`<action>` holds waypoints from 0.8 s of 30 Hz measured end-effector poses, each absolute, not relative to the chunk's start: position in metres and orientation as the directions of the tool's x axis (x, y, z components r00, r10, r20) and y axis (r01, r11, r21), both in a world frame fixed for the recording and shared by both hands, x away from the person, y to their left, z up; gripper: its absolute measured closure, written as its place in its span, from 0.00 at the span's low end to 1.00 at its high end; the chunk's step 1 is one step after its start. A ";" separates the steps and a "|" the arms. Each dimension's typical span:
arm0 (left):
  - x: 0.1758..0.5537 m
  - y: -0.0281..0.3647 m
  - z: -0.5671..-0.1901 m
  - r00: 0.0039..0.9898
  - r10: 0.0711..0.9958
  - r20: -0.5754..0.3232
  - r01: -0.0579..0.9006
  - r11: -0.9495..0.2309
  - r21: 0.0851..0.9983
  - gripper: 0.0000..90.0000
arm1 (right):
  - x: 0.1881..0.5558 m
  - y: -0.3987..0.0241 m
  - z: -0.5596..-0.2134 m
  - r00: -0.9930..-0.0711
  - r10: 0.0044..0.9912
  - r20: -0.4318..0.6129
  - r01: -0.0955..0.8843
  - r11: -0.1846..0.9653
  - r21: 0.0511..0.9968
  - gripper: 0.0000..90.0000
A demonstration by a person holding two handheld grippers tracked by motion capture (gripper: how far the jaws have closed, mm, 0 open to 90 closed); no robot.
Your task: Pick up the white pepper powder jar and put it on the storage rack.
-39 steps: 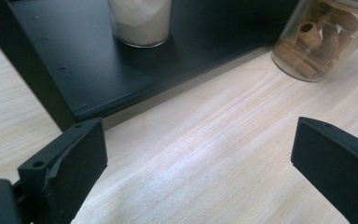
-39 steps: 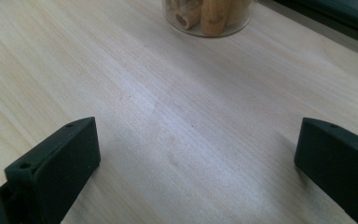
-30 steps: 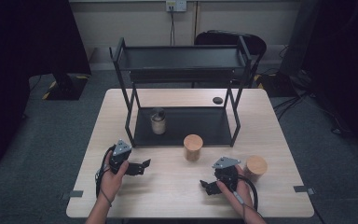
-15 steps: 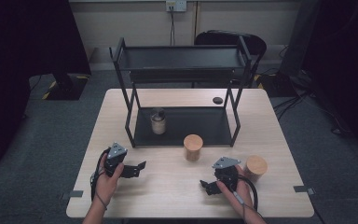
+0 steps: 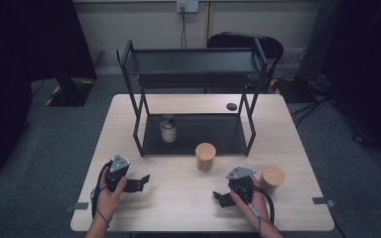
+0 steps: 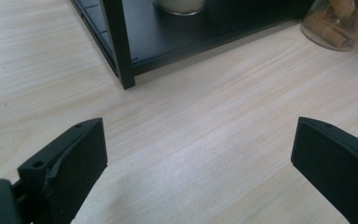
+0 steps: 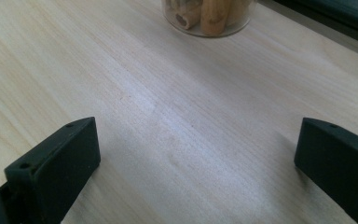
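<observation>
Pale wooden table [image 5: 178, 198] carries everything, with grey carpet around it. Nearest the person, the left gripper [image 5: 140, 182] rests low over the bare wood, jaws spread wide and empty; the right gripper [image 5: 221, 197] sits likewise at the near right, jaws parted with nothing between them. Just beside the right gripper stands a wood-lidded jar [image 5: 271, 178]. A second jar with a wooden lid [image 5: 205, 156] stands between the two grippers, farther in, just in front of the black rack [image 5: 193, 94]. On the rack's lower shelf sits a small glass jar [image 5: 167, 128]; beyond the rack lies a dark round cap [image 5: 231, 106].

The likely step is a reach for the middle jar. It would go best taken around the glass body below the lid, jaws level, closing gently so it does not tip against the rack.

Both gripper views reveal what the high view hides: that jar [image 7: 208, 16] is clear glass packed with rolled brown sticks. The left gripper view also shows the rack's front post [image 6: 119, 44] close ahead.
</observation>
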State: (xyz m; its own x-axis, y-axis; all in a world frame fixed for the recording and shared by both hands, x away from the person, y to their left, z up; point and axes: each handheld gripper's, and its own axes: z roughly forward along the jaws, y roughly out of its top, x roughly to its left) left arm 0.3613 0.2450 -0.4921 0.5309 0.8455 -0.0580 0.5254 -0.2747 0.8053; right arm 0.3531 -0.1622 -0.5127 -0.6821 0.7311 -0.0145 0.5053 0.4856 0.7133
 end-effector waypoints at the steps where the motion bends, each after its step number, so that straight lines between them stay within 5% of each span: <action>1: 0.361 0.246 -0.493 0.529 0.847 -0.054 0.528 -0.279 0.802 0.04 | 0.353 -0.162 -0.513 -0.682 0.731 -0.015 0.505 0.486 0.713 0.00; 24: 0.339 0.258 -0.503 0.520 0.852 0.053 0.565 -0.391 0.726 0.04 | 0.353 -0.162 -0.513 -0.682 0.731 -0.015 0.505 0.486 0.713 0.00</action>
State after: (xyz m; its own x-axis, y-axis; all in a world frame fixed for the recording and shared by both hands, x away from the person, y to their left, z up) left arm 0.3391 0.2580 -0.5025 0.5205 0.8522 0.0532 0.5654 -0.3907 0.7264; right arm 0.3531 -0.1622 -0.5128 -0.6821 0.7311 -0.0145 0.5052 0.4856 0.7134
